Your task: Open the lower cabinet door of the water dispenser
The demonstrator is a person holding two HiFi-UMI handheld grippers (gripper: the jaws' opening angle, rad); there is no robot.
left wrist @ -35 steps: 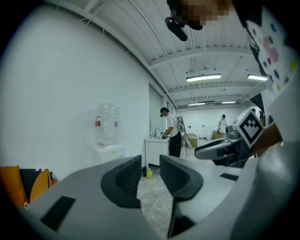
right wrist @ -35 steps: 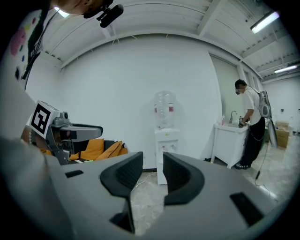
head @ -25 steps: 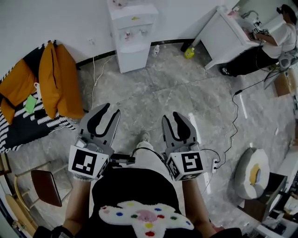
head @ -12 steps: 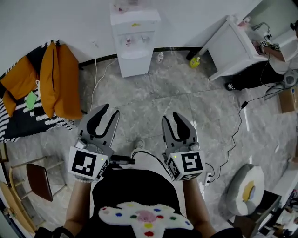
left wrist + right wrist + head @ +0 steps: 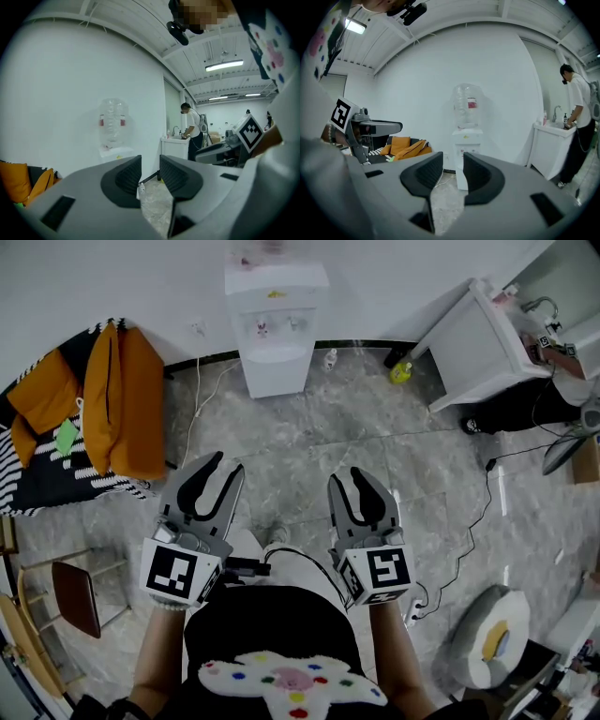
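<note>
A white water dispenser (image 5: pixel 276 329) stands against the far wall, its lower cabinet door (image 5: pixel 278 378) closed. It shows with its clear bottle in the right gripper view as the dispenser (image 5: pixel 466 145) and faintly at the left gripper view's dispenser (image 5: pixel 112 140). My left gripper (image 5: pixel 216 476) and right gripper (image 5: pixel 360 490) are held side by side in front of my body, well short of the dispenser. Both stand open with a narrow gap and nothing between the jaws, as the left gripper (image 5: pixel 150 174) and right gripper (image 5: pixel 453 171) views confirm.
Orange cushions (image 5: pixel 122 399) on a striped cover lie left. A white sink cabinet (image 5: pixel 483 338) with a person (image 5: pixel 553 395) at it stands right. A yellow bottle (image 5: pixel 401 373) and a small bottle (image 5: pixel 330 358) sit by the wall. Cables (image 5: pixel 473 521) cross the floor; a chair (image 5: pixel 70 601) is lower left.
The whole scene has slid toward me and rightward: the dispenser sits nearer the view's middle. Both grippers keep the same pose and jaw gap in front of my body.
</note>
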